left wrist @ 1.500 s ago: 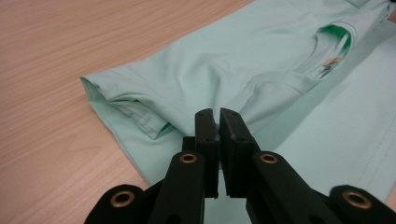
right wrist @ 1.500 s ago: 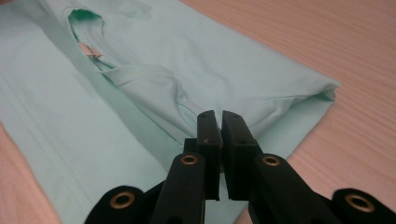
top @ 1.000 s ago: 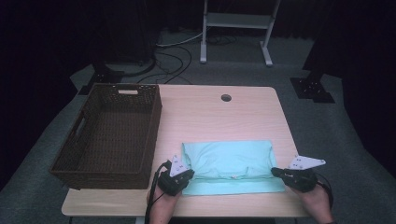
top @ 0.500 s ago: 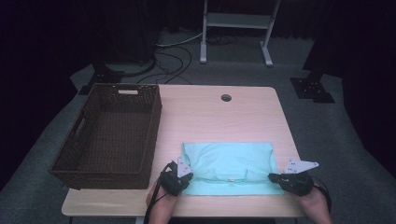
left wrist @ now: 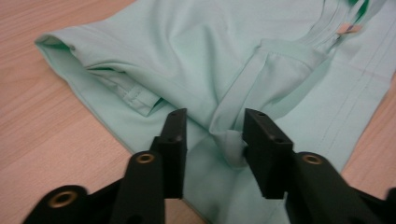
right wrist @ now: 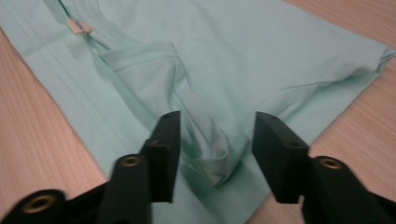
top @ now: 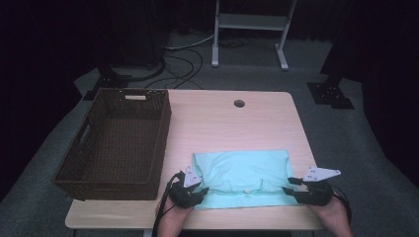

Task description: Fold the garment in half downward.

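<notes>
The left gripper (left wrist: 212, 135) has just been opening; its two black jaws stand apart with a raised pleat of cloth between them, the pleat brushing the right-hand jaw and free of the other. The right gripper (right wrist: 215, 140) has likewise just been opening, its jaws parted around a small crumpled peak of cloth that neither pad presses.

Both rest at the near corners of a folded pale mint-green garment (top: 242, 175), which lies flat on the light wooden table (top: 222, 123), close to its near edge. From the high view the left gripper (top: 190, 190) sits at the garment's near left corner and the right gripper (top: 296, 190) at its near right corner. A dark brown woven rectangular basket (top: 116, 143) fills the table's left side, just beside the garment. Bare tabletop stretches beyond the garment to the far edge, where a small round hole (top: 239, 103) sits.
</notes>
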`<state>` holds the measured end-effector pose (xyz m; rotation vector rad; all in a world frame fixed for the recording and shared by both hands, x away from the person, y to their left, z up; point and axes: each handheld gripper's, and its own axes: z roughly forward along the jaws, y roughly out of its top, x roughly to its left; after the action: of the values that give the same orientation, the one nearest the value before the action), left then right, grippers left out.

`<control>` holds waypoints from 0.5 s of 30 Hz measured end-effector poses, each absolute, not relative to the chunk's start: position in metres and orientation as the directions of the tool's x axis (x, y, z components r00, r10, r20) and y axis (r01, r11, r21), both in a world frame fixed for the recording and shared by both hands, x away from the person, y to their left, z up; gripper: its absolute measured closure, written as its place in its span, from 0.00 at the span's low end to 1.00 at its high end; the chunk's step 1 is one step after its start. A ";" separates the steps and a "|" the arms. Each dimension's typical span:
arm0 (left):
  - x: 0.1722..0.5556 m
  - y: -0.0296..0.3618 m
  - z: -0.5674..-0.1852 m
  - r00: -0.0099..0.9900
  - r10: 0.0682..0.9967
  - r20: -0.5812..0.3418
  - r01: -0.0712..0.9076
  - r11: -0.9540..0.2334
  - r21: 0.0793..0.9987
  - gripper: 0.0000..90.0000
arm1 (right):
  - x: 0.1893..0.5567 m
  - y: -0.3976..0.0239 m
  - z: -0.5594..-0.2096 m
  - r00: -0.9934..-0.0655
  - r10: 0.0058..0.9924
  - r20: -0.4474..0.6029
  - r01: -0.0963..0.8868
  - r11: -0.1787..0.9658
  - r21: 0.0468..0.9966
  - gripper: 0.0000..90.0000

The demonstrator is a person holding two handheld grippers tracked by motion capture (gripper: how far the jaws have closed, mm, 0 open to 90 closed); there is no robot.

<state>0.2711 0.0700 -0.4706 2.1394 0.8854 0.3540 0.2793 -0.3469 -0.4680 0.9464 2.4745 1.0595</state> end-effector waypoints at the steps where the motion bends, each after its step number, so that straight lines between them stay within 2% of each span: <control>1: 0.271 0.069 -0.471 0.719 0.693 -0.049 0.482 -0.446 0.754 0.60 | 0.280 -0.348 -0.468 -0.746 0.666 0.004 0.454 0.505 0.734 0.51; 5: 0.272 0.063 -0.472 0.750 0.656 -0.080 0.474 -0.449 0.757 0.41 | 0.282 -0.347 -0.468 -0.770 0.636 0.054 0.443 0.472 0.762 0.28; 6: 0.273 0.062 -0.472 0.762 0.640 -0.097 0.471 -0.446 0.761 0.35 | 0.282 -0.346 -0.468 -0.777 0.627 0.063 0.437 0.463 0.771 0.17; 8: 0.274 0.058 -0.473 0.779 0.614 -0.123 0.469 -0.442 0.765 0.21 | 0.282 -0.344 -0.470 -0.797 0.597 0.090 0.425 0.450 0.785 0.05; 10: 0.274 0.054 -0.475 0.786 0.605 -0.127 0.462 -0.439 0.771 0.10 | 0.282 -0.339 -0.471 -0.810 0.580 0.092 0.412 0.450 0.792 0.00; 12: 0.274 0.051 -0.475 0.793 0.598 -0.116 0.448 -0.443 0.777 0.02 | 0.281 -0.336 -0.472 -0.824 0.558 0.097 0.404 0.460 0.790 0.00; 15: 0.273 0.048 -0.475 0.805 0.581 -0.117 0.435 -0.445 0.783 0.00 | 0.282 -0.331 -0.475 -0.839 0.535 0.103 0.402 0.481 0.779 0.00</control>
<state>0.2725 0.0479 -0.4746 2.1076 0.7485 0.2113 0.2816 -0.3306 -0.4753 0.8190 2.5679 1.2885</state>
